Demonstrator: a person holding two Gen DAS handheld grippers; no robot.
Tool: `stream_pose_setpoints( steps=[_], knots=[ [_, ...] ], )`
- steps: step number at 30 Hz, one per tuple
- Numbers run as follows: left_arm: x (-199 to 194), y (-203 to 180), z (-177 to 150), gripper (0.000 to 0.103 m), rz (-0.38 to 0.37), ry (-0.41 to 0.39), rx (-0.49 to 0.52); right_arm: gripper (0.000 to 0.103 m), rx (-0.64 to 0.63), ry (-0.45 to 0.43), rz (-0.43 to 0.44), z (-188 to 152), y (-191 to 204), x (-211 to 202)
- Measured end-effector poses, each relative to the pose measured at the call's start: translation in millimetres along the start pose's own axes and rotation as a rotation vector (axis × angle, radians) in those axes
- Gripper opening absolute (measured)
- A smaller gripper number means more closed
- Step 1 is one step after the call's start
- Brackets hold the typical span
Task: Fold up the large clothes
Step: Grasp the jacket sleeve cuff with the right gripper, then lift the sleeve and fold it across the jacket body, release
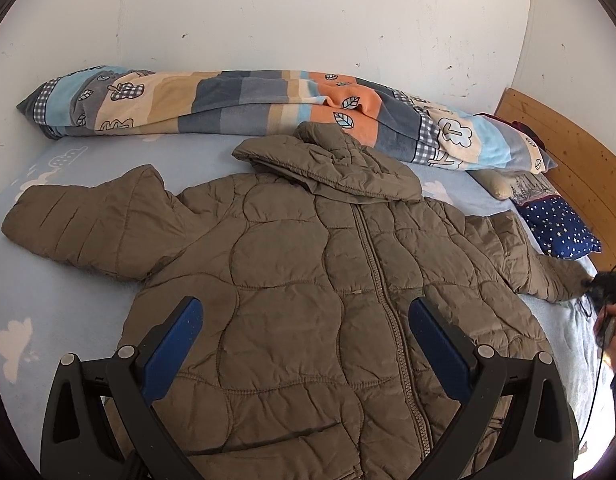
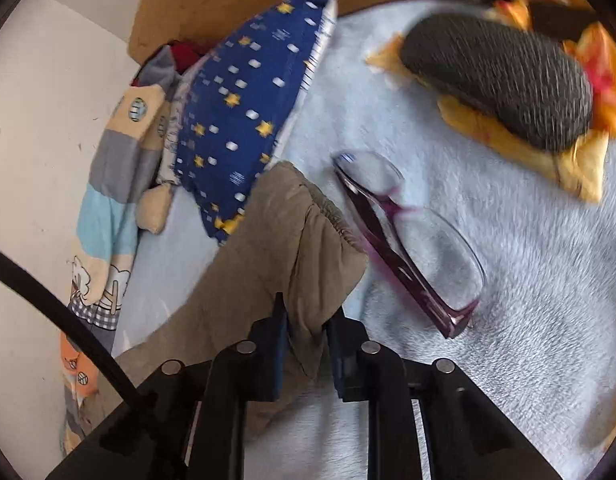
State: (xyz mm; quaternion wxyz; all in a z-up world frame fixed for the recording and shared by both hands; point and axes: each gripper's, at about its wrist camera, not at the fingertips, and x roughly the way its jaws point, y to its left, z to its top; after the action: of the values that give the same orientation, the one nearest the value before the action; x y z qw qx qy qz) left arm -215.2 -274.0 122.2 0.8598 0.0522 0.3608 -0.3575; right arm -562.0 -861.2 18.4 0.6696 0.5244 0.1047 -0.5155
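A brown quilted hooded jacket point(image 1: 308, 280) lies spread front-up on the light blue bed sheet point(image 1: 60, 304), zip shut, both sleeves out to the sides. My left gripper point(image 1: 306, 312) hovers open over the jacket's lower front with nothing between its blue pads point(image 1: 172, 352). In the right wrist view, the right gripper point(image 2: 306, 312) is shut on the cuff end of the jacket's sleeve point(image 2: 276, 240), the brown cloth bunched between its pads. The right gripper point(image 1: 606, 284) also shows small at the far right of the left wrist view, at that sleeve's end.
A patchwork blanket point(image 1: 248, 100) lies rolled along the wall. A blue starred pillow point(image 2: 244, 112) rests against the wooden headboard point(image 1: 568, 148). Purple-framed glasses point(image 2: 408, 240) lie just right of the cuff; a dark mesh case point(image 2: 500, 80) on yellow cloth sits beyond them.
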Motion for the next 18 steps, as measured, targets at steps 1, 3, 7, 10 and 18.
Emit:
stream_pose_setpoints(
  steps=[1, 3, 7, 10, 18],
  knots=[
    [-1.0, 0.0, 0.2, 0.102, -0.001, -0.002, -0.001, 0.018, -0.028, -0.021, 0.008, 1.7, 10.1, -8.1],
    [-3.7, -0.1, 0.4, 0.102, -0.004, -0.007, -0.004, 0.016, -0.071, -0.070, 0.040, 4.6, 33.8, -27.0],
    [-12.8, 0.2, 3.1, 0.102, -0.008, -0.027, -0.005, 0.015, -0.161, -0.159, 0.109, 3.2, 86.6, -69.9],
    [-19.6, 1.3, 5.7, 0.102, -0.012, -0.041, -0.007, 0.015, -0.232, -0.211, 0.178, -5.0, 132.8, -103.4],
    [-28.9, 12.2, 9.7, 0.102, -0.010, -0.048, -0.026, 0.015, -0.474, -0.261, 0.415, -65.7, 254.3, -179.3]
  ],
)
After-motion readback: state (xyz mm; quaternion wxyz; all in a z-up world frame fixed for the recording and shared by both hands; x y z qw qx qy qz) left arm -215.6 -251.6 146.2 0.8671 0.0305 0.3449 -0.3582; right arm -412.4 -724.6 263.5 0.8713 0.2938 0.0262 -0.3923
